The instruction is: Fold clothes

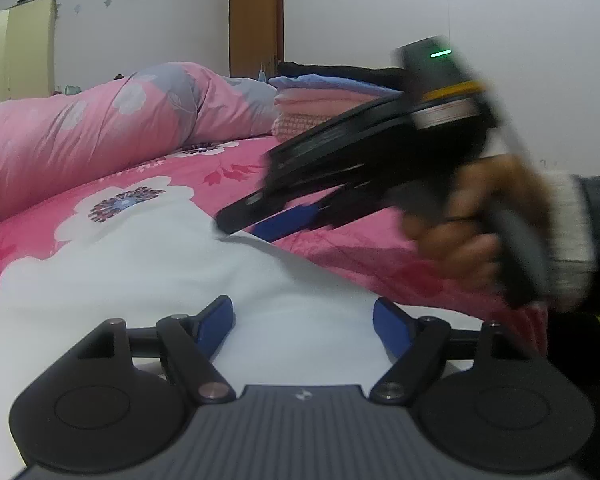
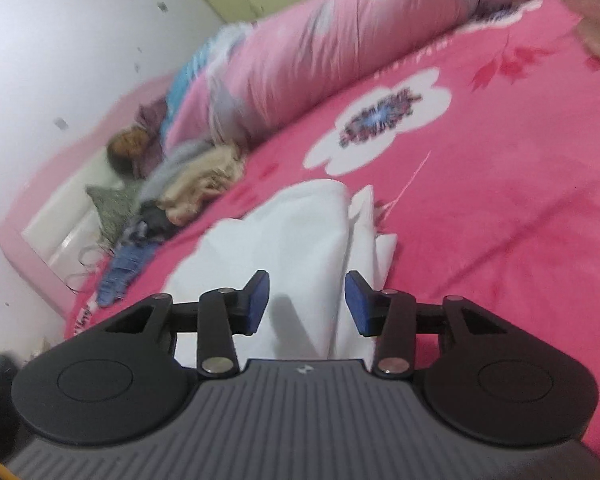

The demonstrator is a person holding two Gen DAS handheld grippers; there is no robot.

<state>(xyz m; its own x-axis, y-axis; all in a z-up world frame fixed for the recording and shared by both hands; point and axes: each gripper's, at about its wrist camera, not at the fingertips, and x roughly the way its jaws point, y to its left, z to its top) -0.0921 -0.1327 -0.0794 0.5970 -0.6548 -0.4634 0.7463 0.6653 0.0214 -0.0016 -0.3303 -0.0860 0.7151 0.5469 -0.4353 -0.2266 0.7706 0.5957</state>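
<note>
White cloth lies rumpled near the bed's front edge. The left gripper hovers spread above it; the right gripper, blurred, seems parted and empty. A loose fold could slump if either grabs one layer.

Left tongs gape over white cloth — right tongs alongside.

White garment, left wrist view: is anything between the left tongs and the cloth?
Nothing visible. The left tongs stand open right over the white garment, bare cloth between the pads. The right tongs sit at the garment's far edge, off the left one's path.
</note>
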